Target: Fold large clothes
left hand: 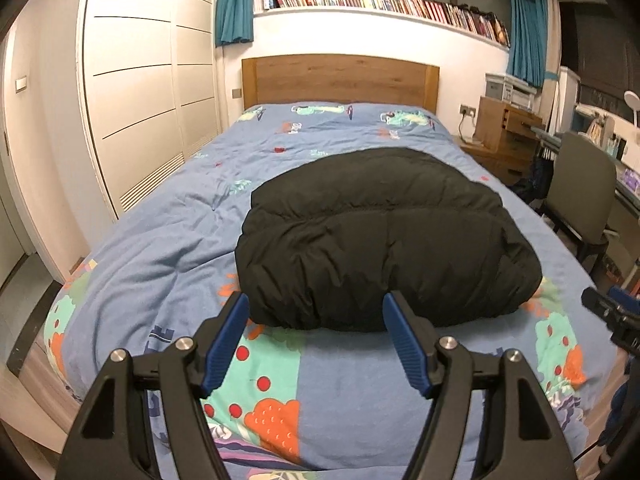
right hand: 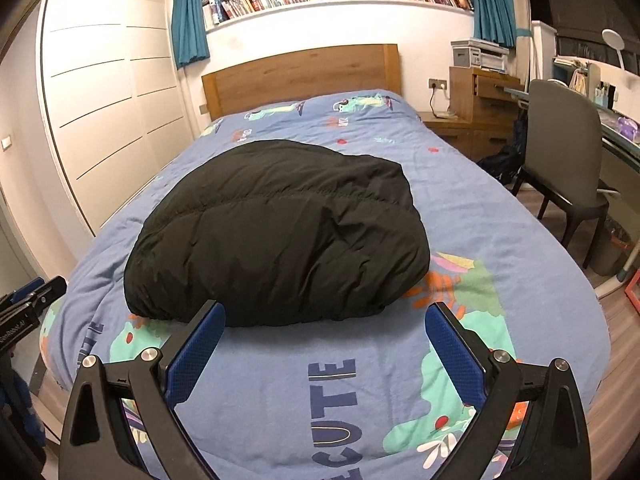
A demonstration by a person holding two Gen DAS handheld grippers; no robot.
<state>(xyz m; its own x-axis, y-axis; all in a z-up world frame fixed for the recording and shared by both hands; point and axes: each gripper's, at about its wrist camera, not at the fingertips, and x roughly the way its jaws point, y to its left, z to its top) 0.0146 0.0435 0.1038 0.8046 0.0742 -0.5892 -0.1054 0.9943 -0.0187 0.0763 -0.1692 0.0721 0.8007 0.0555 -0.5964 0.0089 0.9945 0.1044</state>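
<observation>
Hovering over a blue patterned bedspread (left hand: 168,240), left gripper (left hand: 316,312) gaping wide, empty, just short of a folded black puffer jacket (left hand: 380,240), lying mid-bed.

White wardrobe (left hand: 136,92) left, wooden headboard (left hand: 340,78), bookshelf (left hand: 380,0) between teal curtains (left hand: 234,0).

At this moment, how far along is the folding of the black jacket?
Done: the black puffer jacket lies on the bed as a compact, rounded bundle, no sleeves trailing. In hand: nothing; the left gripper and right gripper are both open, short of its near edge. Left: probably little, perhaps a final tidy; its far side is hidden.
</observation>
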